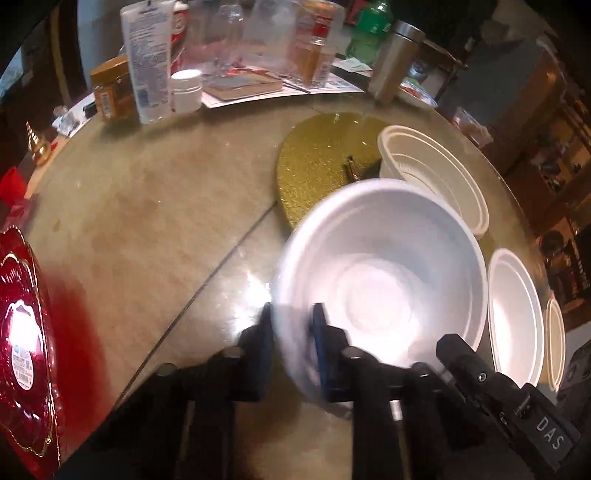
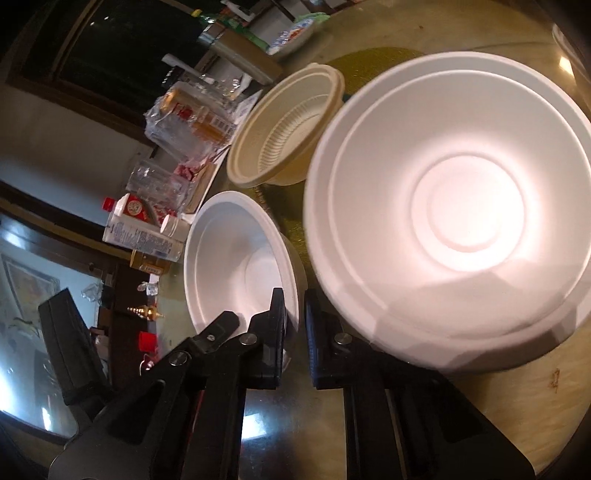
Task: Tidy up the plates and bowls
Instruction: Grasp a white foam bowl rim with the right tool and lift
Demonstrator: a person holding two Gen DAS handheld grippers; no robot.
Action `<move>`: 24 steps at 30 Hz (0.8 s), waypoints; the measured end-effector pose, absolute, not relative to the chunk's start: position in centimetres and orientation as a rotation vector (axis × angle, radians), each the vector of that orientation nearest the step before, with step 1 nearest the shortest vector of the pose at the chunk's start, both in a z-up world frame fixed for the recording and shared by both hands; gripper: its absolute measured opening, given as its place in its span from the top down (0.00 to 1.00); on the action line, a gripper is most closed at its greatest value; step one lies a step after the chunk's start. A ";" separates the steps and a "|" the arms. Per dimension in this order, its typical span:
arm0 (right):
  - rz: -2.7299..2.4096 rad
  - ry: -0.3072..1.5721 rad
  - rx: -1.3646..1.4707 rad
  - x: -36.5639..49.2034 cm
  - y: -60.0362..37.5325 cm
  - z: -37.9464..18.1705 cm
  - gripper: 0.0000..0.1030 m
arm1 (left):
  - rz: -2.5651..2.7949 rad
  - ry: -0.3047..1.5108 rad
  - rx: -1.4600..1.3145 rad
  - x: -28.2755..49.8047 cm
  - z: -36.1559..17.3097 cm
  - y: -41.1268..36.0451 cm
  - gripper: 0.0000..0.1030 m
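Red plate (image 1: pixel 26 354): lies at the far left of the left wrist view, on the tabletop (image 1: pixel 147 229), a sticker on its face, well apart from the bowls.
Clutter at the back: a white tube (image 1: pixel 147 62), a brown jar (image 1: pixel 110 88), a small white pill bottle (image 1: pixel 187 90), a spice bottle (image 1: pixel 314 48), a green bottle (image 1: pixel 369 33) and a steel flask (image 1: pixel 397 61) stand along the far edge.
Gold mat (image 1: pixel 317 170): a round glittery mat lies mid-tabletop, with the bowls on or beside it.
Left claw (image 1: pixel 291 354): nearly closed, its two fingers pinching the near rim of a white foam bowl (image 1: pixel 380 280), one finger outside the wall and one inside. The bowl is blurred; whether it rests on the tabletop or is lifted I cannot tell.
Cream ribbed bowl (image 1: pixel 436 177): sits behind the held bowl, upright on the gold mat's right part.
Other white bowls (image 1: pixel 515 314): stand at the right edge of the left wrist view, rims close together, near the held bowl.
Right claw (image 2: pixel 295 332): fingers close together with a thin gap; nothing shows clearly between them, so I cannot tell whether it grips anything.
Right wrist view bowls: a smaller white bowl (image 2: pixel 240 258) lies just left of the fingers, a large white bowl (image 2: pixel 454 206) just right, looking like two nested.
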State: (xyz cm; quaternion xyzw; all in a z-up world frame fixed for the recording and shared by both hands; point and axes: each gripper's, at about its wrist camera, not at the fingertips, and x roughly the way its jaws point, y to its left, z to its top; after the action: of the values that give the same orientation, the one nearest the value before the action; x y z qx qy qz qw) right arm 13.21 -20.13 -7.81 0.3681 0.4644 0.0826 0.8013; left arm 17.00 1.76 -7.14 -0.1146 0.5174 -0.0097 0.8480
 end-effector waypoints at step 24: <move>0.399 0.895 0.697 9.0 -14.2 -2.5 0.93 | 0.056 0.858 -0.252 9.1 -0.6 6.9 0.87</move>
State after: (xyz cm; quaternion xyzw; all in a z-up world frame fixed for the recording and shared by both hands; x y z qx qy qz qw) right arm 8.95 -14.19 -2.48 0.3281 0.4210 0.1875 0.8246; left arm 9.07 6.90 -0.59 -0.1220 0.4147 0.0269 0.9013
